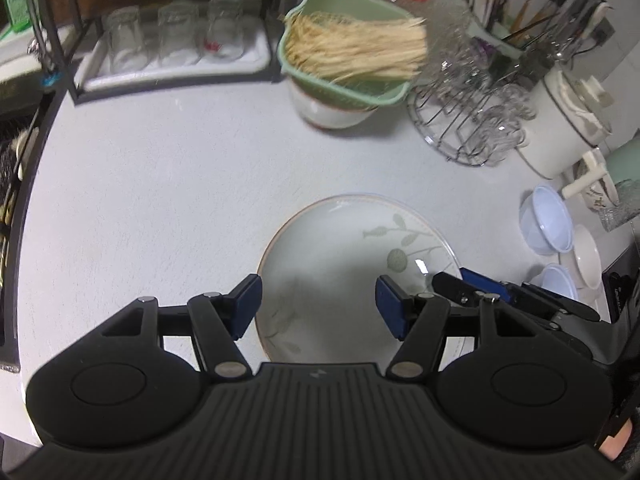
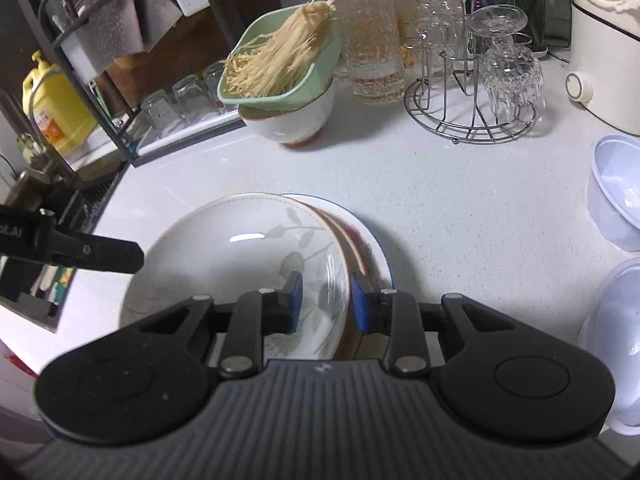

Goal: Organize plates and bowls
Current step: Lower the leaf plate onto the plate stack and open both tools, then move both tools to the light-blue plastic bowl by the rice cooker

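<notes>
A leaf-patterned plate lies on top of a stack of plates on the white counter. My right gripper straddles the top plate's right rim, jaws close to it but not clearly clamped. In the left wrist view the same plate lies under my left gripper, which is open above its near edge. The right gripper's fingers show at the plate's right rim. A white ceramic bowl at the back carries a green basket of noodles.
A wire rack of glasses, a red-lidded jar, a white cooker and translucent plastic bowls stand right. A tray of upturned glasses and a black shelf frame stand at back left. The sink edge is left.
</notes>
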Tool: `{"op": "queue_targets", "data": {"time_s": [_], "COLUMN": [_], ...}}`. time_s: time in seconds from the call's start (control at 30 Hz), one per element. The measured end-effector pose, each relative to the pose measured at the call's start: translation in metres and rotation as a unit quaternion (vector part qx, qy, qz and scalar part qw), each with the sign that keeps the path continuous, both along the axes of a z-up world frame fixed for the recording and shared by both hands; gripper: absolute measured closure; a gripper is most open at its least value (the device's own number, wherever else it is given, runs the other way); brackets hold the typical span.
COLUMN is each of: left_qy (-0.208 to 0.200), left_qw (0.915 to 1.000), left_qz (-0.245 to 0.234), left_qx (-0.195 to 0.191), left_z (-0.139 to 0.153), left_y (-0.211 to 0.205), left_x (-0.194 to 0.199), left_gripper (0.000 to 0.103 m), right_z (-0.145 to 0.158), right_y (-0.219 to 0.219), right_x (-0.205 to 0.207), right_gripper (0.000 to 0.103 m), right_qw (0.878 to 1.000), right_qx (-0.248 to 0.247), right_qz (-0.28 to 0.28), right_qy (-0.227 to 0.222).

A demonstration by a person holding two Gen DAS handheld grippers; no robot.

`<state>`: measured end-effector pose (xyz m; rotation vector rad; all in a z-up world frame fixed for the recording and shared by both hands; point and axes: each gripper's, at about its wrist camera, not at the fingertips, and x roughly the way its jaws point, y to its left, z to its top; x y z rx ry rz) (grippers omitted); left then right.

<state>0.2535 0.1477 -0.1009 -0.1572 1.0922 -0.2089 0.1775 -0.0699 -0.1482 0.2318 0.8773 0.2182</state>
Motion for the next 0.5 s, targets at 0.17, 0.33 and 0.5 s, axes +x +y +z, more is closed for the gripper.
{"op": "queue_targets", "data": {"time_s": [0.17,0.33,0.5], "left_qy": [-0.017,-0.029,-0.044], "left_qw": [0.9998,0.9993,0.9986], "left_qz": [0.009,0.021,0.028], "left_qx": [0.001,0.003,0.005], "left_z": [0.011,0.021,0.037], "left_y": [-0.009,-0.014,-0.022], "left_x": [-0.007,-0.018,-0.030], "left_gripper": [0.035,0.035,0.035], "right_z": [0.001,0.007,0.026], "right_y": [-0.007,-0.009,-0.013], "right_x": [0.001,0.001,-0.005], "right_gripper": [0.073,0.073,0.073], "right_qw": [1.000,1.000,0.999], "right_qx": [-0.004,-0.002,0.000], "right_qz": [0.005,0.019,0.022], "right_qy": [0.000,-0.008,-0.026]}}
